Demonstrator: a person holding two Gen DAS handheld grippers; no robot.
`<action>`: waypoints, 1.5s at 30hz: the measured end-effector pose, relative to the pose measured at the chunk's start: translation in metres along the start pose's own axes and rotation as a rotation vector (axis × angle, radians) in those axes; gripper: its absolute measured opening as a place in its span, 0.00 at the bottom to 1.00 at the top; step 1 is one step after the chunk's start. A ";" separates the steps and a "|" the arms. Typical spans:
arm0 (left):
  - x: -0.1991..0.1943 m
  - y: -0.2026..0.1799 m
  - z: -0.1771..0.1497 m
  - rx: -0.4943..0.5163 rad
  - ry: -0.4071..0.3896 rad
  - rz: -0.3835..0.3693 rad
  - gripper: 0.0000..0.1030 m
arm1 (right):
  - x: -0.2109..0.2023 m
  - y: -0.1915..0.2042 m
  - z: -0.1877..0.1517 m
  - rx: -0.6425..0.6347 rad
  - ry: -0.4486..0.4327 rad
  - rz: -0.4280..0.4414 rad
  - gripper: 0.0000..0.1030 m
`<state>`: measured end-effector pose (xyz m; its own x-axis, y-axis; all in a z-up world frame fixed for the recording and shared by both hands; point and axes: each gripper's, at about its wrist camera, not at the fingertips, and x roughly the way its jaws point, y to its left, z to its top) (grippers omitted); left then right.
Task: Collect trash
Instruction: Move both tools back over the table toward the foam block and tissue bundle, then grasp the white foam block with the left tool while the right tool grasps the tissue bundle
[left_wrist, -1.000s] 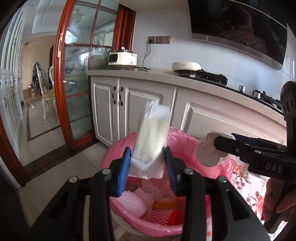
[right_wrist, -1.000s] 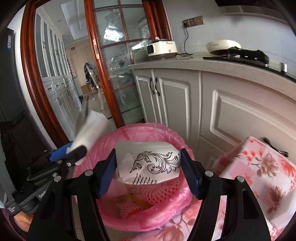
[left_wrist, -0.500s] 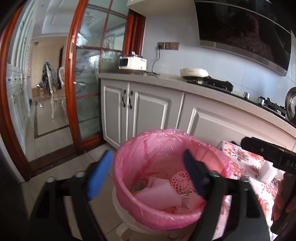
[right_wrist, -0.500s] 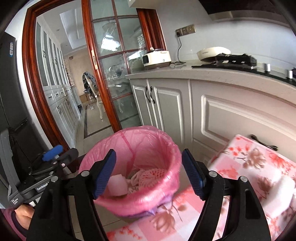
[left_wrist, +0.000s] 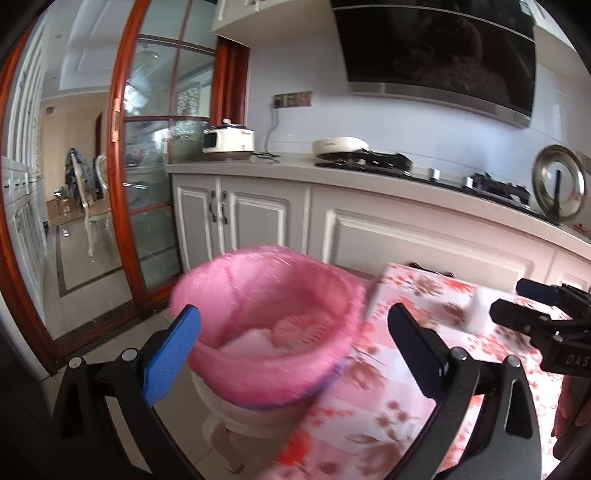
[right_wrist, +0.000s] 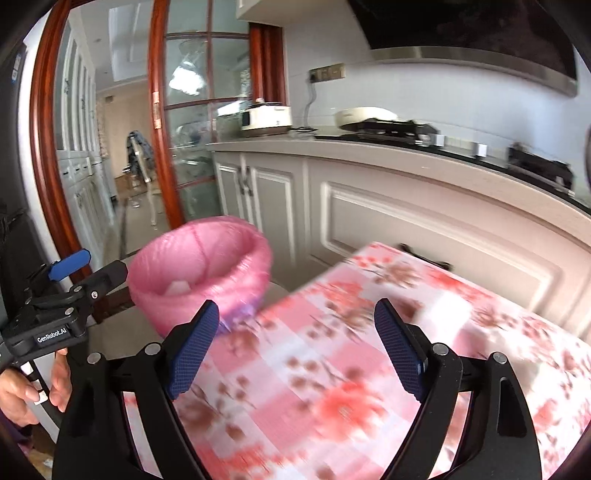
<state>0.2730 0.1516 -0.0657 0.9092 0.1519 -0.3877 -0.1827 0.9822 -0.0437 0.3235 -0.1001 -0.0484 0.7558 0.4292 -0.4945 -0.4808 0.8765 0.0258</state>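
Both jaws have just been opening: the left hand-held gripper (left_wrist: 293, 338) and right hand-held gripper (right_wrist: 295, 334) stand wide and empty, the pink-lined bin (left_wrist: 258, 373) low in the frame.

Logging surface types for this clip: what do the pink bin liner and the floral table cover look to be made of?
Bin liner: thin, translucent plastic film, probably glossy; it crinkles and bunches over the rim. Table cover: looks like printed fabric or wipeable vinyl; motion blur hides any weave or sheen.

left gripper (left_wrist: 293, 345): jaws just opened wide, empty | right gripper (right_wrist: 295, 345): likewise, empty
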 end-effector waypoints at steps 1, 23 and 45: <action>-0.003 -0.010 -0.004 0.001 0.010 -0.021 0.95 | -0.007 -0.006 -0.004 0.007 -0.002 -0.016 0.80; -0.004 -0.167 -0.046 0.171 0.108 -0.242 0.95 | -0.085 -0.134 -0.094 0.144 0.082 -0.313 0.82; 0.034 -0.195 -0.084 0.185 0.211 -0.266 0.95 | -0.021 -0.210 -0.102 0.234 0.201 -0.417 0.82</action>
<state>0.3081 -0.0436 -0.1474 0.8150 -0.1183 -0.5672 0.1376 0.9904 -0.0089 0.3636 -0.3156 -0.1323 0.7504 0.0029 -0.6609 -0.0276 0.9993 -0.0270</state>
